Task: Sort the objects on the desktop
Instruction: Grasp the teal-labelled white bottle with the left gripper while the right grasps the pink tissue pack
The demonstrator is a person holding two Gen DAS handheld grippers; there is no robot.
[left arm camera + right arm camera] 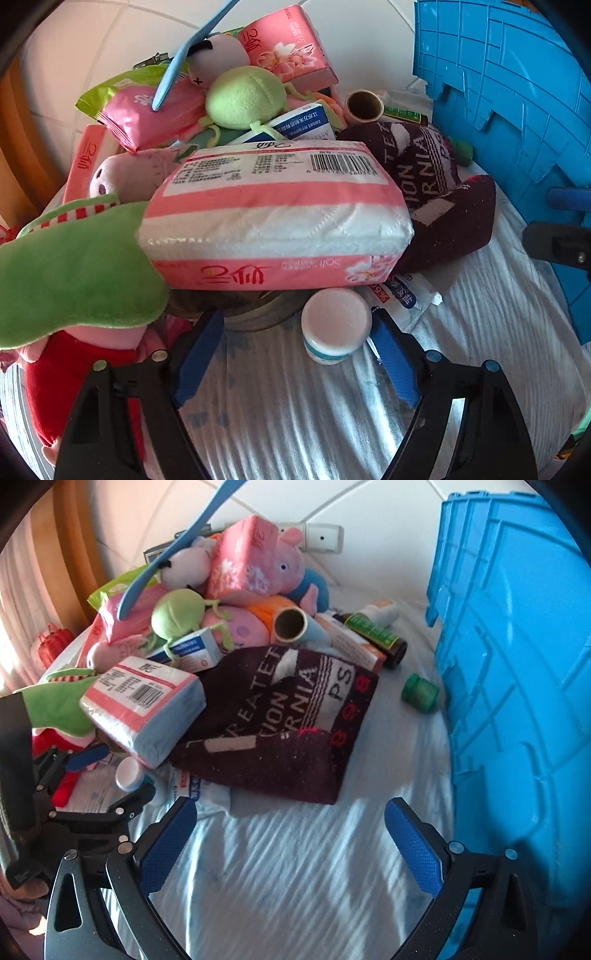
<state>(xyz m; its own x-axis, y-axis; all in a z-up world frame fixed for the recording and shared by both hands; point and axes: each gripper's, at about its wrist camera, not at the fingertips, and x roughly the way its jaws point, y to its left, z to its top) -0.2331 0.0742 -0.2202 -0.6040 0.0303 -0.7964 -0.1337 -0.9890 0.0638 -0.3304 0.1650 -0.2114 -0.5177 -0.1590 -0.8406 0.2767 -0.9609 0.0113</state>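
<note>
Both tools, left (pixel 297 354) and right (pixel 291 845), spread apart over striped white cloth (pixel 295 867).

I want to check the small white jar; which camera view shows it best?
The left wrist view: the white jar sits near and whole, between the open fingers. The right wrist view shows it small, beside the left gripper.

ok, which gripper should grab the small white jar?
Left. The left gripper is open with the jar already between its fingers. The right gripper is open over bare sheet, with the jar off to its left.
</note>
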